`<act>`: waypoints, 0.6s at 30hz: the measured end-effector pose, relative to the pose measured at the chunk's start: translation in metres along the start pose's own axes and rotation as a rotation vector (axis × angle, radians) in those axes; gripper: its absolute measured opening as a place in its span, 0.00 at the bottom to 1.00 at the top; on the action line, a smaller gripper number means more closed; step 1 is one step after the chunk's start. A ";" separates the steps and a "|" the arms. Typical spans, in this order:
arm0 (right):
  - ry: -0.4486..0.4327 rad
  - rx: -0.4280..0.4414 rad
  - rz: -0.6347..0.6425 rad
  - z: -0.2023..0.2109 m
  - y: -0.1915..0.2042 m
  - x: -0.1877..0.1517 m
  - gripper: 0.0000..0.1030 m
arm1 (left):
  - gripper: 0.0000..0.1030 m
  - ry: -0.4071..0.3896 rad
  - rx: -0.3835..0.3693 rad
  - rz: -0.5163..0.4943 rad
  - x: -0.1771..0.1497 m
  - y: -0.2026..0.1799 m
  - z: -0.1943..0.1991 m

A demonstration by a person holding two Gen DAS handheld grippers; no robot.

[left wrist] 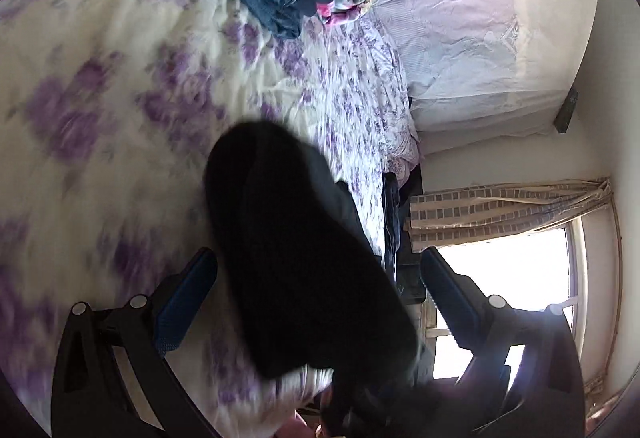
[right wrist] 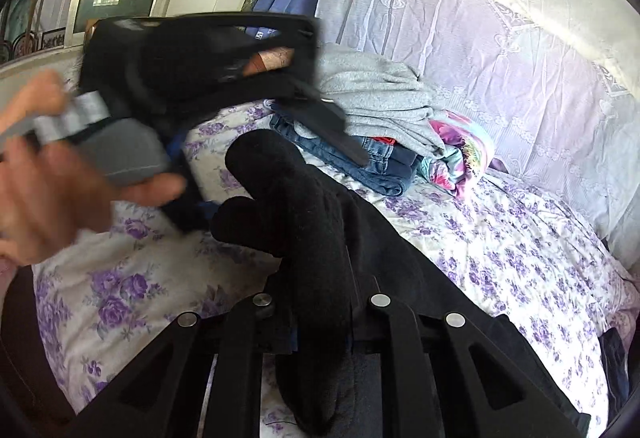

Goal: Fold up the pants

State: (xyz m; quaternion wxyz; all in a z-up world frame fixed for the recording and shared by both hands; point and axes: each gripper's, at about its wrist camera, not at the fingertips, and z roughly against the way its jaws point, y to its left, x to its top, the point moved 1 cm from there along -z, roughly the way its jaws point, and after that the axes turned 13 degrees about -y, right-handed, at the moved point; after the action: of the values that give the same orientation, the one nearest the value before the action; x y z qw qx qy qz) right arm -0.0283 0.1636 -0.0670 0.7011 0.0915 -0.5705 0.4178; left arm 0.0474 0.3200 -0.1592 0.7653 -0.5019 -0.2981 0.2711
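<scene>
The black pants (left wrist: 304,258) rise in a bunched fold over the floral bedsheet (left wrist: 100,118). My left gripper (left wrist: 320,256) is open, its blue pads (left wrist: 188,298) spread wide on either side of the fabric without pressing it. In the right wrist view the same black pants (right wrist: 304,206) stand up out of my right gripper (right wrist: 320,274), which is shut on them; its fingertips are hidden under the cloth. A person's hand (right wrist: 48,190) holds the left gripper's blurred black housing (right wrist: 192,50) just beyond the pants.
A pile of folded clothes (right wrist: 380,110), grey knit over blue jeans and a bright pink garment, sits at the head of the bed by the pale lilac pillow (right wrist: 480,58). The bed's edge and a curtained window (left wrist: 500,278) lie to the right in the left wrist view.
</scene>
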 end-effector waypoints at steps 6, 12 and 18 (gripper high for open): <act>-0.047 -0.123 0.128 0.016 0.005 -0.003 0.55 | 0.29 0.002 -0.066 -0.123 0.007 -0.031 -0.005; -0.154 -0.170 0.286 0.031 0.035 0.005 0.71 | 0.28 0.016 -0.056 -0.110 0.006 -0.047 -0.012; -0.173 -0.315 0.458 0.011 0.066 0.003 0.69 | 0.28 0.067 -0.086 -0.106 0.001 -0.054 -0.012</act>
State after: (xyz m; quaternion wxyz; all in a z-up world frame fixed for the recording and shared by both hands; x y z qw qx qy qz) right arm -0.0815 0.2005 -0.0838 0.5426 -0.1144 -0.6919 0.4623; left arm 0.0626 0.2944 -0.1122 0.7659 -0.5265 -0.3098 0.2005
